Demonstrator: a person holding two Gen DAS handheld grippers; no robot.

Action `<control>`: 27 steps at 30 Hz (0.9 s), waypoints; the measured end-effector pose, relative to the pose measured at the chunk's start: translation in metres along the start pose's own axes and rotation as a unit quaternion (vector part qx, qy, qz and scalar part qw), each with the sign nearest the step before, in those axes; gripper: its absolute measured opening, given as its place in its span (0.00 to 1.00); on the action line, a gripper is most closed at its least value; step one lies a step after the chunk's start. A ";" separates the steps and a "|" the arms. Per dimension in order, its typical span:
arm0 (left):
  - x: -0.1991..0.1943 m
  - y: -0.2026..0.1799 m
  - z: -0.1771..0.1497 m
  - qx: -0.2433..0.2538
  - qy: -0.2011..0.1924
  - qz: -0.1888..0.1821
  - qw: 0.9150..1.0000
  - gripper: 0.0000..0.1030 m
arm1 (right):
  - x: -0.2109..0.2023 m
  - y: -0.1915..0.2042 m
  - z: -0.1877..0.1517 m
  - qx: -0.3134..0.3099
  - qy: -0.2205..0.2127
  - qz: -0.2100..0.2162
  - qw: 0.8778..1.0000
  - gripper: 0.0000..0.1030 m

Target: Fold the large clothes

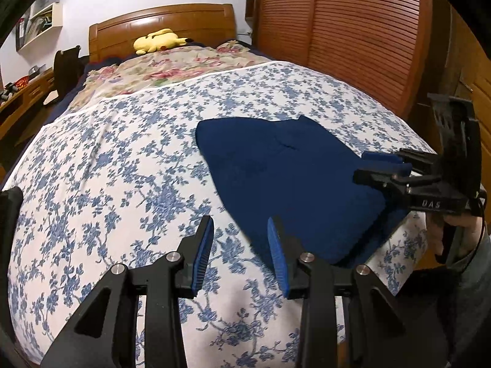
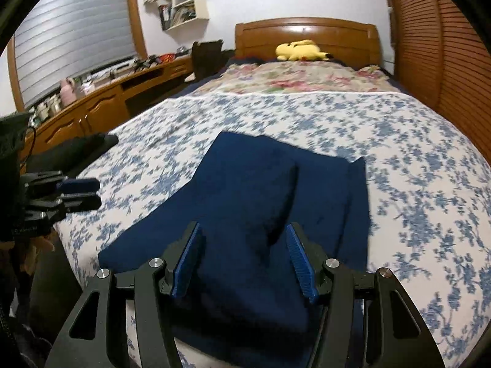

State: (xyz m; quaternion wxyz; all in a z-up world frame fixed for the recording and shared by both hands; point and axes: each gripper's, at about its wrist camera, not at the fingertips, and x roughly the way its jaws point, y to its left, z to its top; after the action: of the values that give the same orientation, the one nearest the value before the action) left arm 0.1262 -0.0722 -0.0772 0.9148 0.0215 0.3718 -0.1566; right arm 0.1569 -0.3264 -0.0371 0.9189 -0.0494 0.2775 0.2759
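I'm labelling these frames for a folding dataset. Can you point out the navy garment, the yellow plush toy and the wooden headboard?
navy garment [image 2: 245, 190]: right wrist view, middle of the folded cloth.
yellow plush toy [image 2: 299, 49]: right wrist view, its body.
wooden headboard [image 1: 172, 20]: left wrist view, centre of the panel.

Navy garment [image 2: 245, 202]: soft matt cloth, slightly fuzzy. Bedspread [image 1: 122, 168]: smooth printed cotton-like cloth. Headboard [image 1: 162, 21]: glossy varnished wood. Yellow toy [image 1: 158, 40]: plush. Left tongs [image 1: 241, 253]: matt black plastic, ribbed blue pads [image 1: 204, 254], shiny metal pins.
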 end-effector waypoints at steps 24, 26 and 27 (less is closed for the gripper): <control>0.006 0.007 -0.012 -0.009 0.004 0.008 1.000 0.36 | 0.030 -0.006 -0.003 0.019 0.032 0.036 0.999 0.19; 0.007 0.006 -0.012 -0.008 0.006 0.006 1.000 0.36 | 0.026 -0.004 -0.001 0.012 0.019 0.034 0.999 0.15; 0.007 0.004 -0.012 -0.006 0.006 0.005 1.000 0.36 | 0.021 -0.003 -0.002 0.009 0.010 0.029 0.999 0.13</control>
State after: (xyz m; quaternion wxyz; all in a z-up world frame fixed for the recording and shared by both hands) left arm 0.1245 -0.0681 -0.0911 0.9134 0.0185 0.3782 -0.1492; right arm 0.1725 -0.3190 -0.0503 0.9081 -0.0359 0.2904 0.2996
